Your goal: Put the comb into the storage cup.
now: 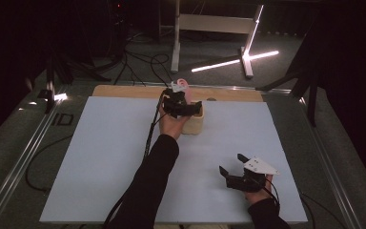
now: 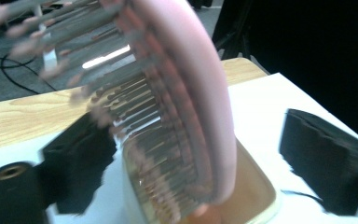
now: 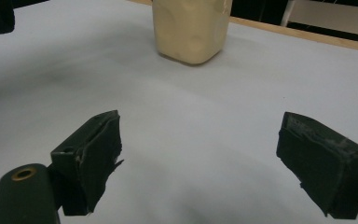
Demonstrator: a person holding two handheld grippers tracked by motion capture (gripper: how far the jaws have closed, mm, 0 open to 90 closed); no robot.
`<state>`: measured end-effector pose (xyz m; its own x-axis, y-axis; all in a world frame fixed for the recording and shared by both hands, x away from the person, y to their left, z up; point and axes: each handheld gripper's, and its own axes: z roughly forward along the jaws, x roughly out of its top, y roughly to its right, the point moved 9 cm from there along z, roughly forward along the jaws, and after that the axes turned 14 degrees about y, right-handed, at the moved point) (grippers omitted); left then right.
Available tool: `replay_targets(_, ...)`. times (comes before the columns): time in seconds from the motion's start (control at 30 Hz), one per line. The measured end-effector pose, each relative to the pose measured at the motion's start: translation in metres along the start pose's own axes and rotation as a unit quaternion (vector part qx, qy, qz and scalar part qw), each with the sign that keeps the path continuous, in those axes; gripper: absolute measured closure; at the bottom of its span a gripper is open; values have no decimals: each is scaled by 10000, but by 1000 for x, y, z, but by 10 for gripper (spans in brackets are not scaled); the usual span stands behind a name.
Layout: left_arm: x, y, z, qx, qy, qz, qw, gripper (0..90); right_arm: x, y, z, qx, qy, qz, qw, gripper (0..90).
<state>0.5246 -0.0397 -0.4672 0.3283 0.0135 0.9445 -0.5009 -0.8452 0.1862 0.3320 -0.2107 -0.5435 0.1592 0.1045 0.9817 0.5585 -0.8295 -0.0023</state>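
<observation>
A pink hairbrush [image 2: 191,93] stands handle-down in a cream cup [image 2: 265,205], its bristles facing the left of the left gripper view. My left gripper [image 2: 196,135] is open around the brush; the right jaw stands well apart from the pink back and the left jaw sits close to the bristles. In the high view the left gripper [image 1: 183,107] hovers over the cup [image 1: 194,125] at the back middle of the mat, with the brush head [image 1: 183,85] rising behind it. My right gripper [image 1: 231,164] rests open near the front right, nothing between its jaws [image 3: 203,130]. The cup [image 3: 191,28] stands far ahead of it.
A white mat [image 1: 100,157] covers the table, with a bare wooden strip [image 1: 124,90] along the back edge. The left gripper's cable [image 1: 150,133] trails across the mat beside the forearm. Beyond the table are a stand [image 1: 175,43], a lit strip [image 1: 233,61] and floor cables.
</observation>
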Motion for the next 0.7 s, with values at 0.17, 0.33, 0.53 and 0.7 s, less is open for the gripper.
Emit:
replay_targets(0.17,2,-3,-1,55,38,7,10000,42,0,0,0,1,-1,4,10000,136)
replay_targets(0.33,3,-7,-3,163,30,32,9999,1,-1,0,0,1,-11,7,10000,136)
replay_targets(0.53,4,-11,-7,180,83,14,9998,0,-1,0,0,17,-11,10,10000,136)
replay_targets(0.7,9,-12,-11,108,178,-122,9997,0,-1,0,0,17,-14,7,10000,136)
